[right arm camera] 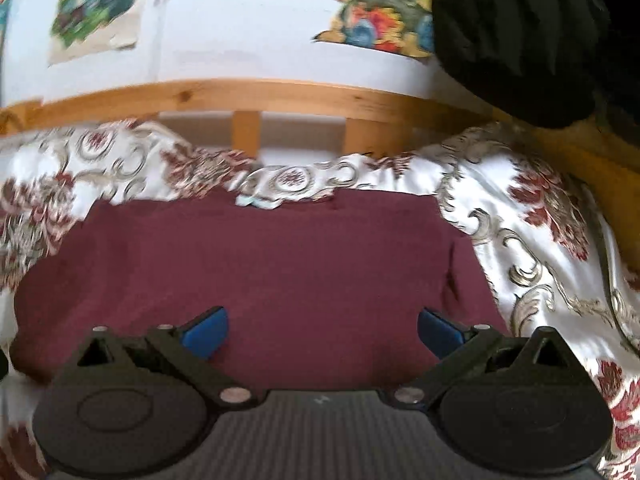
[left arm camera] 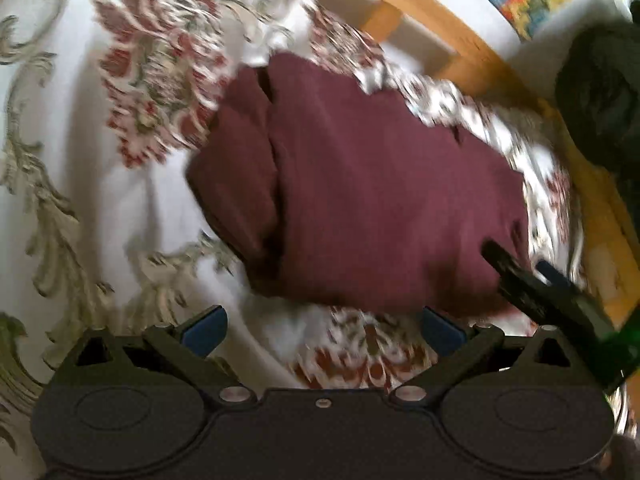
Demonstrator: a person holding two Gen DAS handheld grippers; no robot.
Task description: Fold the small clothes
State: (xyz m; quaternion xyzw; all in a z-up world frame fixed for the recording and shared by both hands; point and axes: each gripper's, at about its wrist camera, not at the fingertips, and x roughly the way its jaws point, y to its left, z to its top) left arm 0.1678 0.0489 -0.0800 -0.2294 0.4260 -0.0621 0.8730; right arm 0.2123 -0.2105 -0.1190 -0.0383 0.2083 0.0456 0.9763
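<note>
Maroon garment (left arm camera: 360, 200), soft and matte, lies folded into a rough rectangle on a glossy white bedspread (left arm camera: 100, 200) patterned with red flowers and grey scrolls. One side shows a thick doubled layer with a rounded fold. The left gripper (left arm camera: 322, 332) hovers just short of the garment's near edge, its blue-padded fingers (left arm camera: 206, 334) wide apart and empty. The right gripper (right arm camera: 322, 332) hangs over the cloth, fingers likewise spread, gripping nothing. A pine bed rail (right arm camera: 280, 94) with slats runs behind, near a black knitted item (right arm camera: 520, 40).

Folded maroon matt cloth garment (right arm camera: 256, 264) lies on a glossy satin-like white floral bedspread (left arm camera: 100, 200). Varnished light-brown wooden bed frame (right arm camera: 248, 94); black matt plastic gripper (right arm camera: 322, 330) with blue pads.
</note>
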